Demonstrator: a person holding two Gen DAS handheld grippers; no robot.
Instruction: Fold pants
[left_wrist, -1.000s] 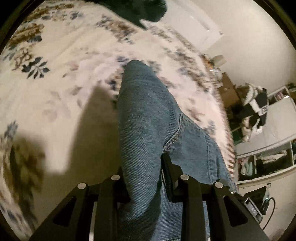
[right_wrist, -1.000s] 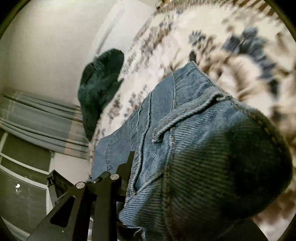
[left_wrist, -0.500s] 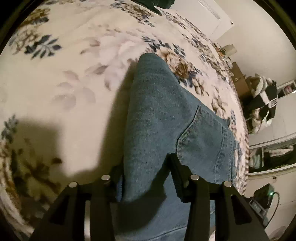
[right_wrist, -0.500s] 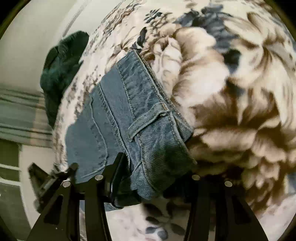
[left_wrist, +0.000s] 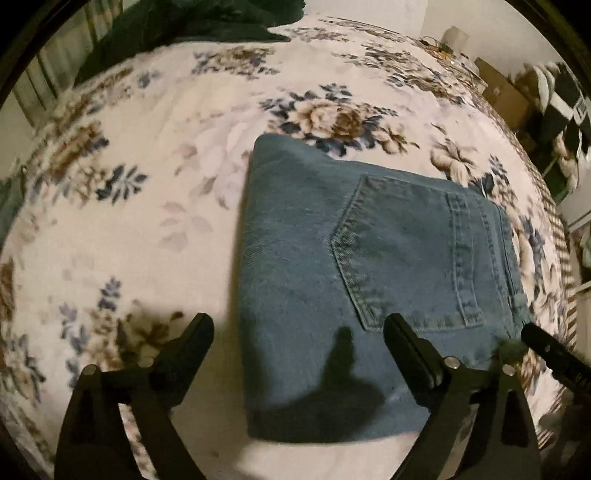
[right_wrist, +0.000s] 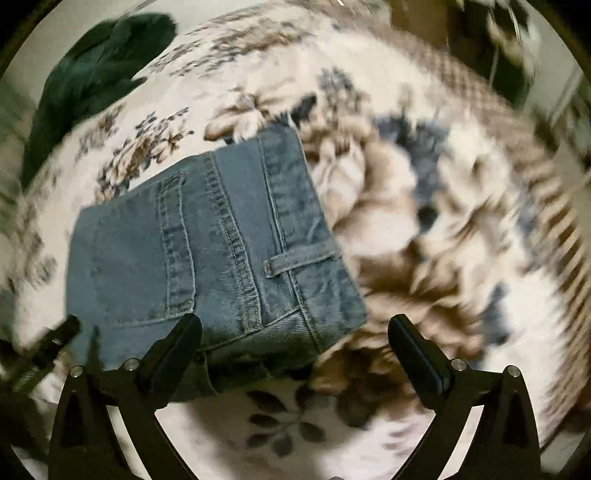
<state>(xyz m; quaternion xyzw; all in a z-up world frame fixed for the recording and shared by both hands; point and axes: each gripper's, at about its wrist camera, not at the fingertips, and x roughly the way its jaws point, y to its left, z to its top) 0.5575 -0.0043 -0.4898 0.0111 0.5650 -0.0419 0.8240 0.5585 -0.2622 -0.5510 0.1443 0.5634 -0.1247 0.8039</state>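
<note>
- Folded blue denim pants (left_wrist: 369, 280) lie flat on the cream floral fleece blanket (left_wrist: 147, 206).
- Left gripper (left_wrist: 299, 332) jaws are opening above the pants, gripping nothing.
- Right gripper (right_wrist: 295, 332) jaws are opening too, empty.

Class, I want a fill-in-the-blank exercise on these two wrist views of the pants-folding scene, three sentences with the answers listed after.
1. The folded jeans lie on a blanket printed with a ______ pattern.
2. The back ______ of the jeans faces up.
3. The left gripper and right gripper have jaws opening, pads pressing on ______.

Missing words: floral; pocket; nothing
</note>
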